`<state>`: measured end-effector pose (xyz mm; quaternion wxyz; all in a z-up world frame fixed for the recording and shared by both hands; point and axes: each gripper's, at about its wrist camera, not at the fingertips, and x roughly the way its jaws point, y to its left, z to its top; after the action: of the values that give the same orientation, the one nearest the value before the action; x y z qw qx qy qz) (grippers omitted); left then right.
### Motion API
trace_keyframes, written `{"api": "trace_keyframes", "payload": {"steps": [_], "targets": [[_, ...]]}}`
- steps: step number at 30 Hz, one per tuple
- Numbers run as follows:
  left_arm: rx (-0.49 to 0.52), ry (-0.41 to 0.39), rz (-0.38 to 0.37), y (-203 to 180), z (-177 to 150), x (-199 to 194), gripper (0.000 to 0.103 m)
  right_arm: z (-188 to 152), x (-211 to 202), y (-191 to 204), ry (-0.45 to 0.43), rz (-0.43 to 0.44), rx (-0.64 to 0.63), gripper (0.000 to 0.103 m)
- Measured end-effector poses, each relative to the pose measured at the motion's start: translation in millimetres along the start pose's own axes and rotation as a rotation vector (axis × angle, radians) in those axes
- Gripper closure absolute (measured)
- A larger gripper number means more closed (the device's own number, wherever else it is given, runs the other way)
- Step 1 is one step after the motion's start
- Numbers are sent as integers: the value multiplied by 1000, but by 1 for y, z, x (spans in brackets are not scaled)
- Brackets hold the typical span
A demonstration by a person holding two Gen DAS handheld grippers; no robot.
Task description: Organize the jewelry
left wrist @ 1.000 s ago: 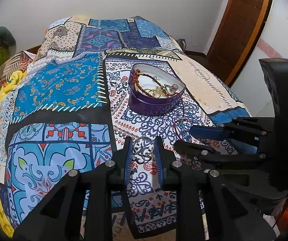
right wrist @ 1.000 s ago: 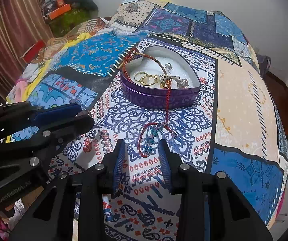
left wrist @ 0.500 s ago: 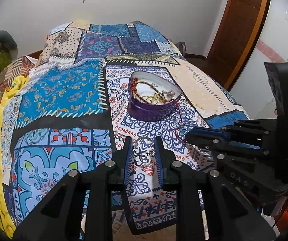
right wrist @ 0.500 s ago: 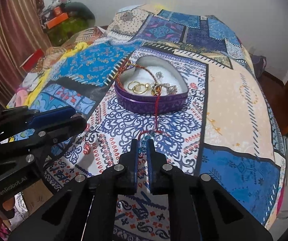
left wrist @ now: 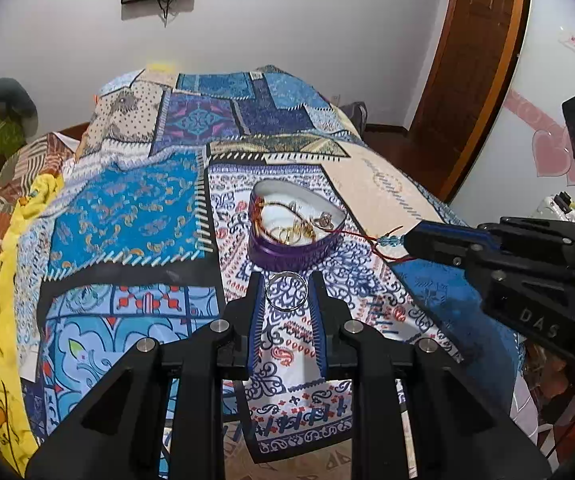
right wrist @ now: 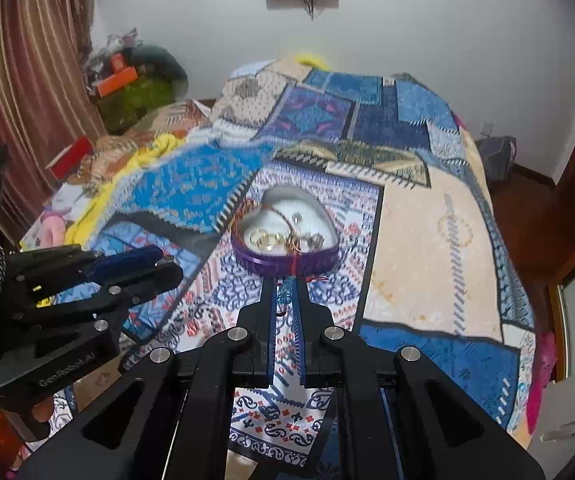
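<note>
A purple heart-shaped tin (left wrist: 292, 249) (right wrist: 283, 264) sits on the patterned bed cover and holds gold rings, a pendant and a red cord. My left gripper (left wrist: 286, 285) is shut on a silver ring (left wrist: 287, 292), held above the cover just in front of the tin. My right gripper (right wrist: 285, 288) is shut on a red cord bracelet with teal beads (right wrist: 285, 294), lifted off the cover; it shows in the left wrist view (left wrist: 391, 240) with the cord running back to the tin's rim.
The patchwork bed cover (left wrist: 135, 208) spans the bed. Its front edge hangs just under both grippers. A wooden door (left wrist: 475, 60) stands to the right. Striped curtains (right wrist: 23, 80) and piled clutter (right wrist: 127, 80) lie to the left. A yellow cloth (left wrist: 3, 280) lies at the left edge.
My right gripper closed on the beaded red cord bracelet and lifted it off the cover. Both grippers rose and drew back. The left still holds the silver ring.
</note>
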<state>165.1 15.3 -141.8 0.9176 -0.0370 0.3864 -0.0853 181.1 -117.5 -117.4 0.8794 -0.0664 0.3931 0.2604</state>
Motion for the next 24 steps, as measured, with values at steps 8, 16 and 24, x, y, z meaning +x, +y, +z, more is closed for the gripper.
{"api": "trace_keyframes", "payload": {"steps": [8, 16, 24], "targets": [[18, -39, 8, -3, 16, -5, 82, 17, -11, 0, -63, -1, -4, 96], [22, -62, 9, 1, 32, 2, 82, 33, -9, -5, -97, -1, 0, 96], [24, -74, -1, 7, 48, 16, 82, 48, -7, -10, -127, 10, 11, 96]]}}
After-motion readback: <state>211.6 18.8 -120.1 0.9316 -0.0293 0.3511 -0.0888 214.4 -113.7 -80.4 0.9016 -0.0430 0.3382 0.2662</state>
